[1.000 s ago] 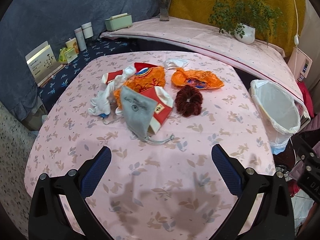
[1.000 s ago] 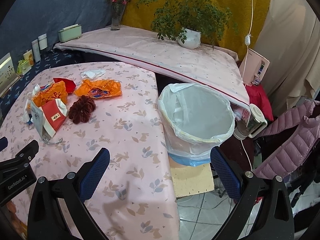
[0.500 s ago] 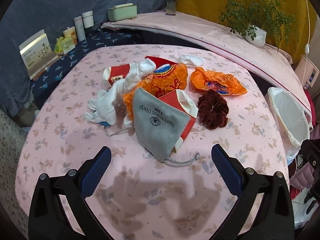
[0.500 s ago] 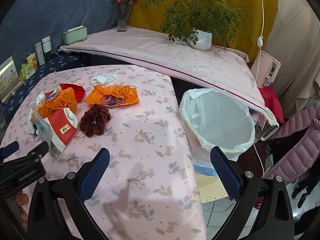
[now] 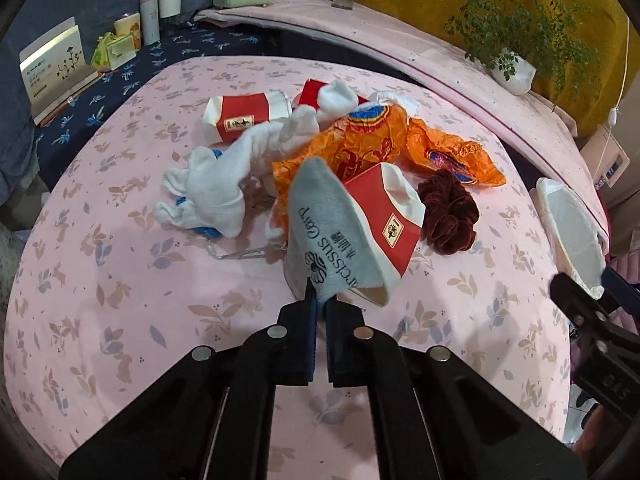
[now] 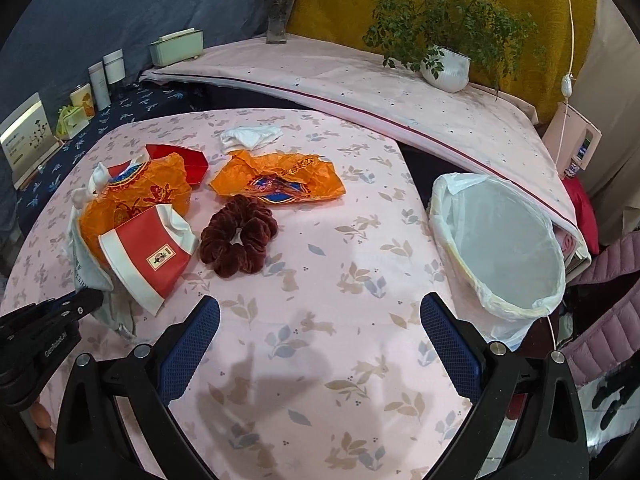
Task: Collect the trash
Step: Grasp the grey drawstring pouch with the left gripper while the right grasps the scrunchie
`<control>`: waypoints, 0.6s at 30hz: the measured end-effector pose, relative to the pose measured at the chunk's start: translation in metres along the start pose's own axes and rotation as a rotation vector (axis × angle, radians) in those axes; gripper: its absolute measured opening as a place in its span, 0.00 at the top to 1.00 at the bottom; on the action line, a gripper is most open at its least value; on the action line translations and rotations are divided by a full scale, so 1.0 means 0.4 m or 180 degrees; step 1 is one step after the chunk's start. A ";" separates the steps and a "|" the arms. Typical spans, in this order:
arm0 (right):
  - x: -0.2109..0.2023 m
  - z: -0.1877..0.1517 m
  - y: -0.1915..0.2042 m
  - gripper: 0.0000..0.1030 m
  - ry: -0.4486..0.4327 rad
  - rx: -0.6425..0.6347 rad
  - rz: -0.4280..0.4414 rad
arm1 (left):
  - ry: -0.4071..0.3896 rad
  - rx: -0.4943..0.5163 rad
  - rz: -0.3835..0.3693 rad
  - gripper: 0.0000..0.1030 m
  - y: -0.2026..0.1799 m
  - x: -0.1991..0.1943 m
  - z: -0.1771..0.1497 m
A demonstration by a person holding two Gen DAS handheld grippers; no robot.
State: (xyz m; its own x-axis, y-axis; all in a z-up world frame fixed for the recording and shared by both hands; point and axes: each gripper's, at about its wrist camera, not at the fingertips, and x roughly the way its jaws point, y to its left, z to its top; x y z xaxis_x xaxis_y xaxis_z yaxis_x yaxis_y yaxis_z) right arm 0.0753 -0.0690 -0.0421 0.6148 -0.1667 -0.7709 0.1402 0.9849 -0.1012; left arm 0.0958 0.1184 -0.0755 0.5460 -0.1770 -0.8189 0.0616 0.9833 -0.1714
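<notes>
Left gripper (image 5: 320, 304) pinches the grey pouch (image 5: 324, 236) atop the trash pile on the floral pink tablecloth (image 5: 120, 300). Right gripper (image 6: 320, 344) hangs spread, holding nothing. Lined bin (image 6: 504, 252) waits beside the table; the pouch's underside is hidden.

A grey drawstring pouch (image 5: 324, 236) (printed lettering, near corner pinched) drapes over a crushed red-and-white paper cup (image 5: 384, 220).

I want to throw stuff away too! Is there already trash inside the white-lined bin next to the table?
No, the white plastic-lined trash bin looks empty inside in the right wrist view, showing only its bare liner.
</notes>
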 end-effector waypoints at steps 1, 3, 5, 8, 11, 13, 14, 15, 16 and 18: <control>0.007 0.004 0.012 0.09 0.0009 -0.0026 0.0020 | -0.0021 0.0001 -0.0014 0.97 0.004 -0.009 -0.001; 0.024 0.014 0.032 0.14 0.0027 -0.0069 0.0057 | -0.0070 0.0004 -0.0035 0.97 0.010 -0.028 0.002; 0.045 0.024 0.052 0.20 0.0065 -0.0079 0.0110 | -0.0096 -0.0003 -0.0065 0.97 0.013 -0.041 0.010; 0.077 0.041 0.075 0.29 0.0107 -0.0058 0.0192 | -0.0142 0.0006 -0.0082 0.97 0.018 -0.059 0.024; 0.110 0.061 0.091 0.38 0.0150 -0.0011 0.0230 | -0.0170 -0.0009 -0.0107 0.97 0.024 -0.069 0.043; 0.132 0.076 0.098 0.42 0.0155 0.0025 0.0230 | -0.0189 -0.0022 -0.0127 0.97 0.028 -0.071 0.054; 0.145 0.083 0.100 0.45 0.0170 0.0039 0.0224 | -0.0207 -0.0028 -0.0121 0.97 0.029 -0.071 0.061; 0.158 0.088 0.104 0.46 0.0185 0.0052 0.0227 | -0.0219 -0.0030 -0.0125 0.97 0.030 -0.070 0.066; 0.174 0.092 0.107 0.48 0.0213 0.0060 0.0228 | -0.0226 -0.0036 -0.0133 0.97 0.030 -0.068 0.072; 0.206 0.095 0.115 0.54 0.0286 0.0048 0.0221 | -0.0229 -0.0036 -0.0139 0.97 0.028 -0.063 0.078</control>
State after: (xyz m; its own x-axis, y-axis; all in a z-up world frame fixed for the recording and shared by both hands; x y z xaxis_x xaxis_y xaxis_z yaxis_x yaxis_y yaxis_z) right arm 0.1619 -0.0391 -0.0864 0.5514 -0.0925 -0.8291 0.1116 0.9931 -0.0366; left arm 0.1090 0.1351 -0.0397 0.6015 -0.2157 -0.7692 0.0774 0.9741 -0.2126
